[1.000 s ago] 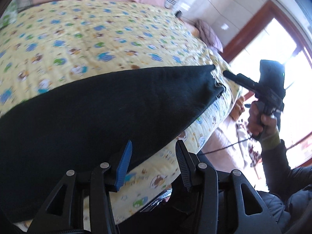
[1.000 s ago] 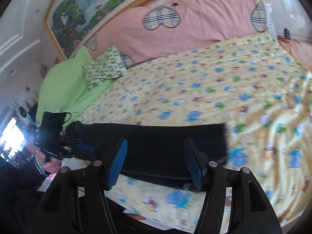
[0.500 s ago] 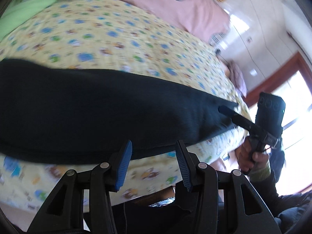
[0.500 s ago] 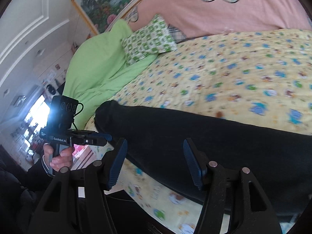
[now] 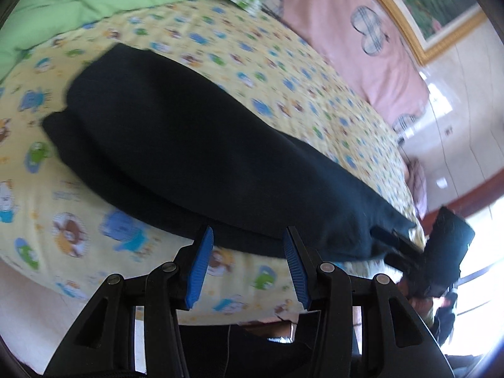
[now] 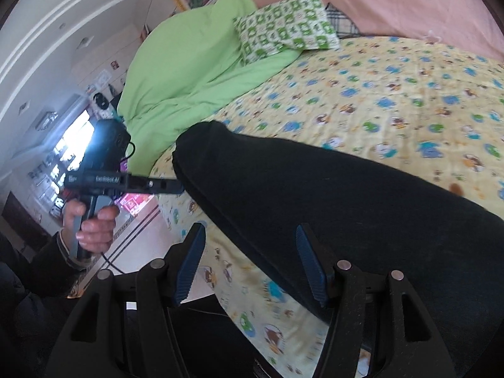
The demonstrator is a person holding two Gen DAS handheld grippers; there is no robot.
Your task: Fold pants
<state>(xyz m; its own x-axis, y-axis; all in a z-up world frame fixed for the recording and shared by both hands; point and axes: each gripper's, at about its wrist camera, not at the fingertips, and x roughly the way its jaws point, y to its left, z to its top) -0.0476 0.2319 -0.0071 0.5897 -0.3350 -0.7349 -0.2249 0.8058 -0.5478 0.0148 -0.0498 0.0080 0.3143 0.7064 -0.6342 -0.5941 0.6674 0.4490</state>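
**Inspector:** Start with the pants.

**Assistant:** The pants lie on the bed near its front edge as a long dark strip, already doubled lengthwise by the look of the layered edge. The long axis runs along that edge: in the left view it goes from one end at upper left to the other at lower right.

**Inspector:** Where do the fingers stand to it?

**Assistant:** The left gripper sits at the near long edge, fingers spread, nothing between them, the strip just ahead. The right gripper is also spread and holds nothing; cloth lies ahead and to its right. In the left view the right tool's tip is at the lower-right end of the strip; whether it touches the cloth I cannot tell. In the right view the left tool's tip reaches the far end, beside a green quilt.

**Inspector:** Which is nearer?

**Assistant:** Each is near its own end. My judgement: the next fold brings one end over the other, along the long axis.

**Inspector:** Change from a second ago?

**Assistant:** Both cameras have swung. The left view earlier showed the window-side end; now it takes in the whole strip. The pants seem not to have shifted.
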